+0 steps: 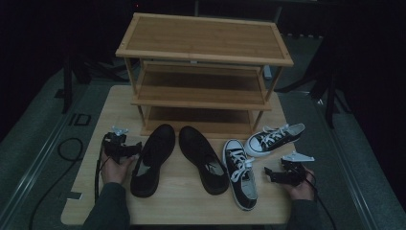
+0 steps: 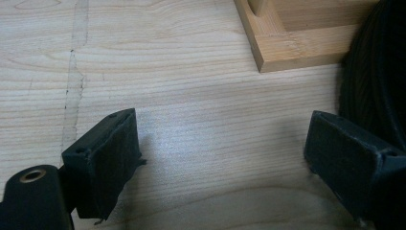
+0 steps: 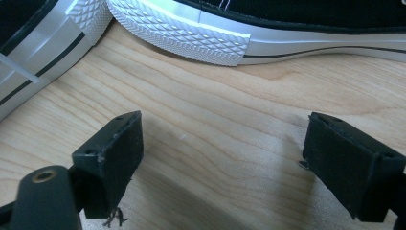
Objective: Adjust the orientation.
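Note:
Two black leather shoes lie side by side mid-table, the left shoe (image 1: 153, 158) and the right shoe (image 1: 203, 158). To their right are two black-and-white sneakers, one (image 1: 241, 172) pointing at me and one (image 1: 275, 138) lying crosswise behind it. My left gripper (image 1: 125, 147) rests on the table just left of the left black shoe; in the left gripper view it (image 2: 222, 143) is open over bare wood, with that shoe (image 2: 378, 81) beside its right jaw. My right gripper (image 1: 275, 173) sits right of the near sneaker and is open (image 3: 225, 143), with the white sneaker toes (image 3: 191, 33) ahead.
A three-shelf wooden shoe rack (image 1: 201, 38) stands at the back of the light wooden table (image 1: 182, 201), its shelves bare. One rack foot (image 2: 297, 48) lies ahead of the left gripper. A black cable (image 1: 67, 148) loops on the floor at the left. The surroundings are dark.

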The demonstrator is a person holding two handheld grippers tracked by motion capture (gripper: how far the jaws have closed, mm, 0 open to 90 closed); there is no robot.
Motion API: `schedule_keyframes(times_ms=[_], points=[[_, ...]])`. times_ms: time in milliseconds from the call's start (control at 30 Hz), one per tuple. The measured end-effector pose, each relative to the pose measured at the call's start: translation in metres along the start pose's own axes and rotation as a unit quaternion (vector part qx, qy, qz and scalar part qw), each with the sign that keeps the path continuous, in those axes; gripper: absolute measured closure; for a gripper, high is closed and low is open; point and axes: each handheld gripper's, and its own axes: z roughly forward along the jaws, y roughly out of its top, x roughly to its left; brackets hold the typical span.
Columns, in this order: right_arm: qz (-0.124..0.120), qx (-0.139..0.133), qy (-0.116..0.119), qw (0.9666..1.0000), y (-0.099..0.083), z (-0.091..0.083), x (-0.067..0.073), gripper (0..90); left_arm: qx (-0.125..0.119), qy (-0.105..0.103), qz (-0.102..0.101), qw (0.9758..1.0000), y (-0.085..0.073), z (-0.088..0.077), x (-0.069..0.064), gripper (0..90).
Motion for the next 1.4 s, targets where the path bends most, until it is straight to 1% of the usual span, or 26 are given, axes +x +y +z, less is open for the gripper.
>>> schedule_keyframes(times_ms=[300, 433, 500, 533, 600, 667, 800, 900, 967, 1033, 1067, 1133, 1233, 1300, 1400], points=[[0.0, 0.0, 0.0, 1.0, 0.0, 0.0, 0.0, 13.9, 0.0, -0.001, 0.001, 1.0, 0.0, 0.0, 0.0, 12.4], [0.0, 0.0, 0.0, 1.0, 0.0, 0.0, 0.0, 13.9, -0.003, -0.011, 0.01, 0.9999, -0.001, -0.001, 0.002, 15.0], [0.0, 0.0, 0.0, 1.0, 0.0, 0.0, 0.0, 13.9, -0.004, -0.011, 0.011, 0.9999, -0.001, -0.002, 0.002, 16.0], [0.0, 0.0, 0.0, 1.0, 0.0, 0.0, 0.0, 13.9, -0.004, -0.01, 0.011, 0.9999, 0.0, -0.003, 0.002, 19.4], [0.0, 0.0, 0.0, 1.0, 0.0, 0.0, 0.0, 13.9, -0.003, -0.008, 0.006, 0.9999, 0.001, -0.005, 0.001, 31.3], [0.0, 0.0, 0.0, 1.0, 0.0, 0.0, 0.0, 13.9, -0.001, -0.011, 0.01, 0.9999, 0.002, -0.006, 0.0, 40.5], [0.0, 0.0, 0.0, 1.0, 0.0, 0.0, 0.0, 13.9, 0.005, -0.019, 0.012, 0.9997, 0.003, -0.009, 0.001, 54.1], [0.0, 0.0, 0.0, 1.0, 0.0, 0.0, 0.0, 13.9, 0.012, -0.036, 0.013, 0.9992, 0.005, -0.012, 0.003, 62.1], [0.0, 0.0, 0.0, 1.0, 0.0, 0.0, 0.0, 13.9, 0.009, -0.049, 0.017, 0.9986, 0.007, -0.018, 0.002, 66.2], [0.0, 0.0, 0.0, 1.0, 0.0, 0.0, 0.0, 13.9, 0.001, -0.06, 0.026, 0.9978, 0.013, -0.028, -0.001, 67.1], [0.0, 0.0, 0.0, 1.0, 0.0, 0.0, 0.0, 13.9, -0.001, -0.064, 0.031, 0.9975, 0.015, -0.031, -0.002, 68.6], [0.0, 0.0, 0.0, 1.0, 0.0, 0.0, 0.0, 13.9, -0.007, -0.068, 0.045, 0.9966, 0.022, -0.041, -0.005, 68.7], [0.0, 0.0, 0.0, 1.0, 0.0, 0.0, 0.0, 13.9, -0.01, -0.079, 0.052, 0.9954, 0.029, -0.051, -0.008, 69.0], [0.0, 0.0, 0.0, 1.0, 0.0, 0.0, 0.0, 13.9, -0.014, -0.09, 0.055, 0.9943, 0.034, -0.057, -0.01, 69.2], [0.0, 0.0, 0.0, 1.0, 0.0, 0.0, 0.0, 13.9, -0.014, -0.106, 0.064, 0.9922, 0.04, -0.064, -0.011, 69.1]])
